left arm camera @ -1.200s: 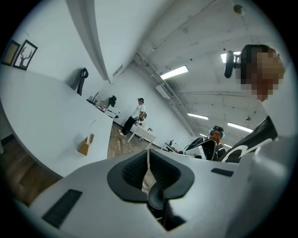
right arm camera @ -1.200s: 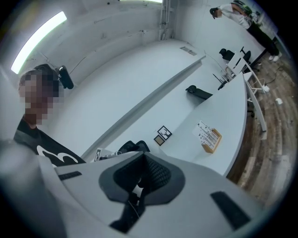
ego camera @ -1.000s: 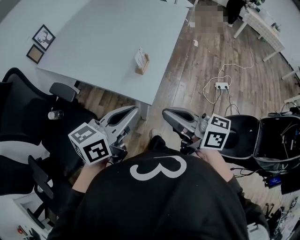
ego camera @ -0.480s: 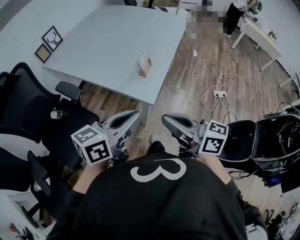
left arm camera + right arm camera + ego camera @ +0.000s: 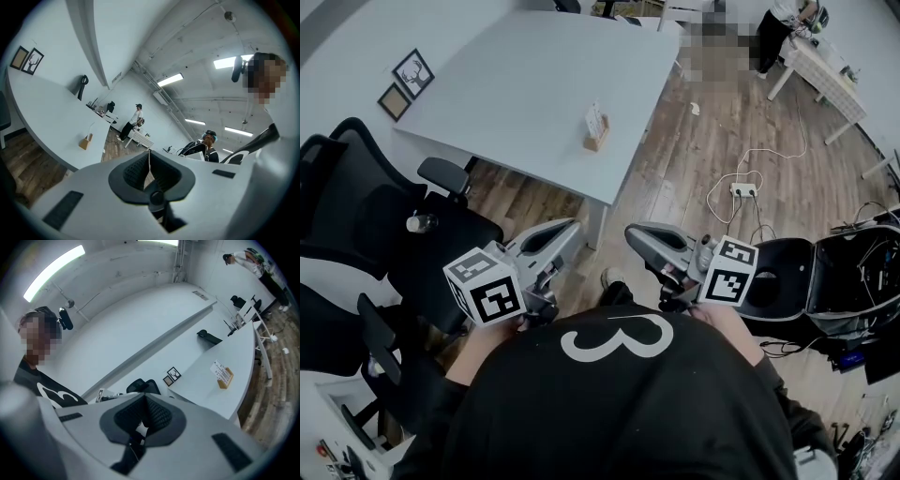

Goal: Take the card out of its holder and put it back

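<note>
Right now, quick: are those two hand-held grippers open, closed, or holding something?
Left hand-held gripper: closed, nothing between its jaws.
Right hand-held gripper: closed, nothing between its jaws.

On my head view a pale grey table (image 5: 534, 84) fills the 11 o'clock area. At its 9 o'clock corner lie two frames: a deer picture (image 5: 412, 72) and a smaller brown frame (image 5: 394, 101) just beside it. A black office chair (image 5: 356, 216) stands at 9 o'clock. On the wood floor (image 5: 675, 178) at 2 o'clock lies a white power strip (image 5: 743, 189) with its cord. An open black case (image 5: 853, 272) sits at 3 o'clock. A person (image 5: 773, 33) stands by a second table (image 5: 830, 70) at 1 o'clock.
</note>
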